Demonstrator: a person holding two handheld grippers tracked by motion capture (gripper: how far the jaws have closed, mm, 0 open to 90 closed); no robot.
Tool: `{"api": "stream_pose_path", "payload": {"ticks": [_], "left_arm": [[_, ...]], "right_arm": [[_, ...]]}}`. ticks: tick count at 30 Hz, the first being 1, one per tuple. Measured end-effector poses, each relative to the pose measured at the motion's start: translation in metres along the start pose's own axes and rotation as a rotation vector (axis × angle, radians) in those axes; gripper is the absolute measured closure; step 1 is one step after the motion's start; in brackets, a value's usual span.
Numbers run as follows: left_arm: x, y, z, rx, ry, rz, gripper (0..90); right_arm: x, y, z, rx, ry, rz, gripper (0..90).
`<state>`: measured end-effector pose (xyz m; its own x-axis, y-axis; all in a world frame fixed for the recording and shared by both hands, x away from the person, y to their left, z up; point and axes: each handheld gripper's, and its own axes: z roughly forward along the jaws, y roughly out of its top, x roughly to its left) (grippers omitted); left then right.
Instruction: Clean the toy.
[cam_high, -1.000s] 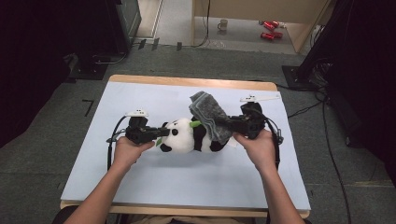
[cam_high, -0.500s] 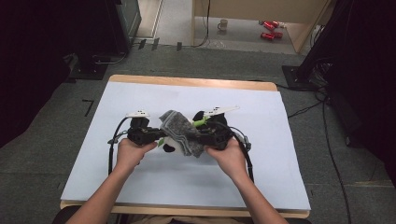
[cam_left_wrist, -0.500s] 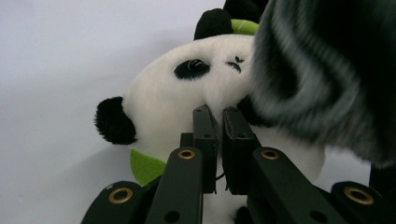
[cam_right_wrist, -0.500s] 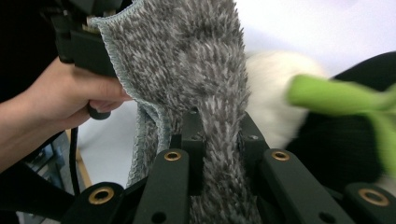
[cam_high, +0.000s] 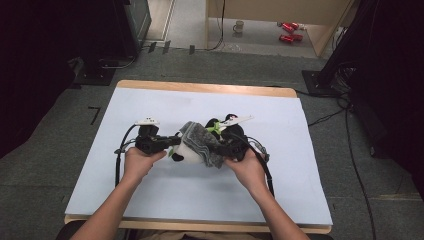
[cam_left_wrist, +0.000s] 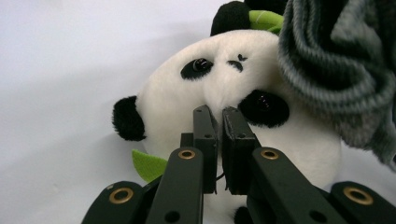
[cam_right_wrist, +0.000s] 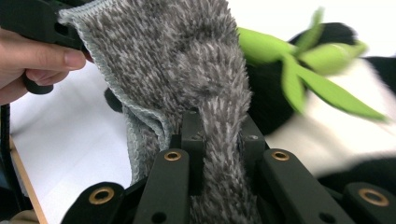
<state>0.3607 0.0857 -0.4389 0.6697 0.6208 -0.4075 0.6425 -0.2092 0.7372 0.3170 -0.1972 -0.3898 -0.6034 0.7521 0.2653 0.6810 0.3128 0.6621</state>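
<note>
A person's left hand (cam_high: 136, 161), at about eight o'clock from the middle of the white tabletop (cam_high: 150, 100), steadies the left gripper (cam_high: 172, 142), whose jaws are pinched together on the snout of a plush panda (cam_high: 184, 152). In the left gripper view, the two black jaws meet on the white fur between the toy's dark eye patches, with barely a slit between them, and the left gripper (cam_left_wrist: 218, 122) points straight into the panda (cam_left_wrist: 196, 93) face. A green leaf (cam_left_wrist: 148, 164) pokes out at seven o'clock below the toy's black ear.

Toward the centre of the tabletop, a grey fleecy cloth (cam_high: 202, 144) lies draped over the panda, touching its head and body. In the left gripper view the cloth (cam_left_wrist: 336, 65) hangs at two o'clock, against the toy's cheek.

At four o'clock from the centre, the right hand (cam_high: 247, 170) holds the right gripper (cam_high: 220, 150), its jaws clamped on a fold of the cloth. The right gripper view shows the right gripper (cam_right_wrist: 219, 135) with a thick roll of the cloth (cam_right_wrist: 187, 60) squeezed between its narrow-set jaws, the green leaves (cam_right_wrist: 299, 60) and black-and-white fur of the panda (cam_right_wrist: 327, 140) at three o'clock, and the person's fingers (cam_right_wrist: 42, 58) on the other gripper at ten o'clock.
</note>
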Motion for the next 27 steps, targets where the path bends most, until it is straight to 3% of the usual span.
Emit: {"api": "stream_pose_path", "payload": {"ticks": [5,9,11,14,17,21,27], "left_arm": [[0.002,-0.001,0.001,-0.039,-0.009,0.036,83.3],[0.003,-0.001,-0.005,-0.087,-0.012,0.063,71.1],[0.002,-0.002,-0.007,-0.086,-0.021,0.086,61.1],[0.000,-0.003,-0.012,-0.097,-0.025,0.118,53.6],[-0.002,-0.003,-0.018,-0.115,-0.057,0.131,46.1],[-0.004,-0.006,-0.022,-0.106,-0.079,0.189,38.2],[-0.004,-0.011,-0.010,-0.091,-0.076,0.219,34.6]], "right_arm": [[-0.007,0.001,-0.002,-0.012,-0.022,-0.007,78.9],[-0.013,0.005,-0.001,-0.022,-0.011,0.009,78.9],[-0.016,0.007,-0.001,-0.026,-0.007,0.016,78.9],[-0.019,0.010,0.000,-0.036,0.000,0.019,78.9],[-0.022,0.013,0.000,-0.040,0.008,0.022,78.9],[-0.027,0.018,0.001,-0.046,0.015,0.031,78.8],[-0.034,0.025,0.003,-0.061,0.036,0.055,78.6]]}}
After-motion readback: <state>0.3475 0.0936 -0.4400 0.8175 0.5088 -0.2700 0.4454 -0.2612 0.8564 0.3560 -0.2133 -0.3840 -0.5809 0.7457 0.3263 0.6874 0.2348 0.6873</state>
